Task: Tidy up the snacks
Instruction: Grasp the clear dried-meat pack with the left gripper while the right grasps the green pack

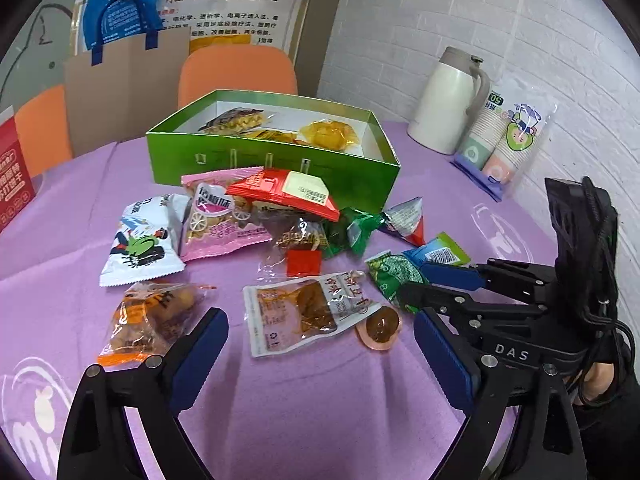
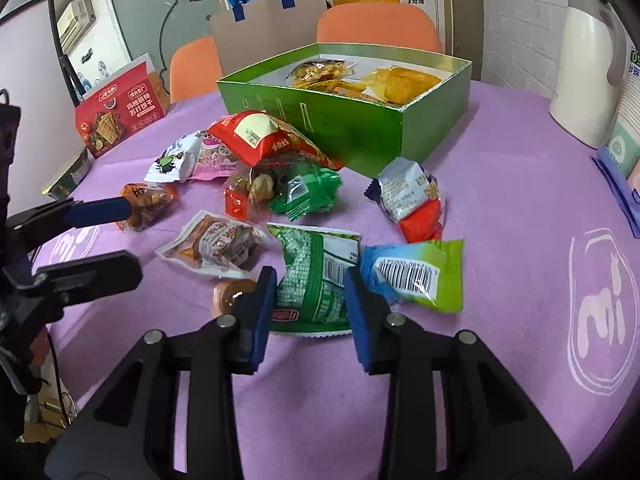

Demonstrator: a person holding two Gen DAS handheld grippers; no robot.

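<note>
Several snack packets lie heaped on the purple tablecloth (image 1: pixel 320 392) in front of an open green box (image 1: pixel 276 164) (image 2: pixel 360 128) that holds yellow and brown snacks. My left gripper (image 1: pixel 320 348) stands wide open low over a clear packet of brown dried tofu (image 1: pixel 296 312), with a small round jelly cup (image 1: pixel 380 330) beside it. My right gripper (image 2: pixel 312 312) has its blue pads against both sides of a green patterned packet (image 2: pixel 316 280) (image 1: pixel 390 276), which rests on the cloth. A blue-and-green packet (image 2: pixel 416 276) lies just to its right.
A white thermos jug (image 1: pixel 448 100) and a sleeve of paper cups (image 1: pixel 504 140) stand at the back right. A red cracker box (image 2: pixel 120 112) stands at the left, with orange chairs (image 1: pixel 236 76) behind the table. The left gripper (image 2: pixel 104 240) shows at the left of the right wrist view.
</note>
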